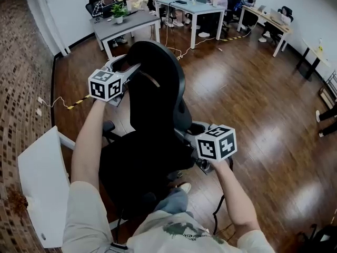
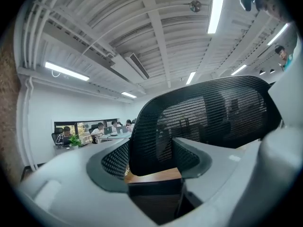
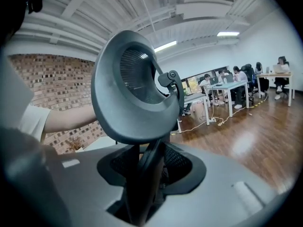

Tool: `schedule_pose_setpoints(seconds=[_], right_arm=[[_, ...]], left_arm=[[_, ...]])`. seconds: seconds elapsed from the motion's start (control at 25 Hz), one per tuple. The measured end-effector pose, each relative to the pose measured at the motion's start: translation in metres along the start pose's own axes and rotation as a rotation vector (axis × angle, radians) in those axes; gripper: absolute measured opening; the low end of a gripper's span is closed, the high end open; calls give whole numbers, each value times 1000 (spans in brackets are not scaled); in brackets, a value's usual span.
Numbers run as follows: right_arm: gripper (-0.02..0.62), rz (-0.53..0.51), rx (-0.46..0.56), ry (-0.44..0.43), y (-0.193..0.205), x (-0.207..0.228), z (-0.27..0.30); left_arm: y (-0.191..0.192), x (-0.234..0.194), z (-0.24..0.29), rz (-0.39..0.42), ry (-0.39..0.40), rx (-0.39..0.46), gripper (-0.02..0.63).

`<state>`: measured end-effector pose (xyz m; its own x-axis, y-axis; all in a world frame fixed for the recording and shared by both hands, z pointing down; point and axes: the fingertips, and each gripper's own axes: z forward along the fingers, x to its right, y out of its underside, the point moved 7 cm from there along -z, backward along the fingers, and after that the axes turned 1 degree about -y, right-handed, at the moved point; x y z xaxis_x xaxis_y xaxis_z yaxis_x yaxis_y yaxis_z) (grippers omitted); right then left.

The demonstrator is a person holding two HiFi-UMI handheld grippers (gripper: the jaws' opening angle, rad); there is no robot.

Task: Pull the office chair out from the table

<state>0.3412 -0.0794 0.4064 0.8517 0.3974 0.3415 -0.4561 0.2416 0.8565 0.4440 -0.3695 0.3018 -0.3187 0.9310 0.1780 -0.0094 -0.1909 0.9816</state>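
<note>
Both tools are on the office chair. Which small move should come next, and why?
Probably keep both grips and roll the office chair a little further from the white table. The left tool holds the backrest edge, the right tool a dark side strut, and the seat stands close beside the table.

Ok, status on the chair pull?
Both shut: left hand-held gripper on backrest edge, right hand-held gripper on dark bar lower down. Office chair beside white table, not under it. Person's leg close behind seat.
</note>
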Motion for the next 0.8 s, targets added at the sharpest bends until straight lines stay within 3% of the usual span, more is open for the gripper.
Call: schedule_pose_setpoints(seconds=[0.6, 0.8], right_arm=[[158, -13, -14, -52, -26, 97, -30], [149, -72, -31, -7, -39, 123, -37]], left_arm=[[-9, 24, 87, 3, -19, 45, 288], [-12, 27, 114, 1, -37, 63, 288]])
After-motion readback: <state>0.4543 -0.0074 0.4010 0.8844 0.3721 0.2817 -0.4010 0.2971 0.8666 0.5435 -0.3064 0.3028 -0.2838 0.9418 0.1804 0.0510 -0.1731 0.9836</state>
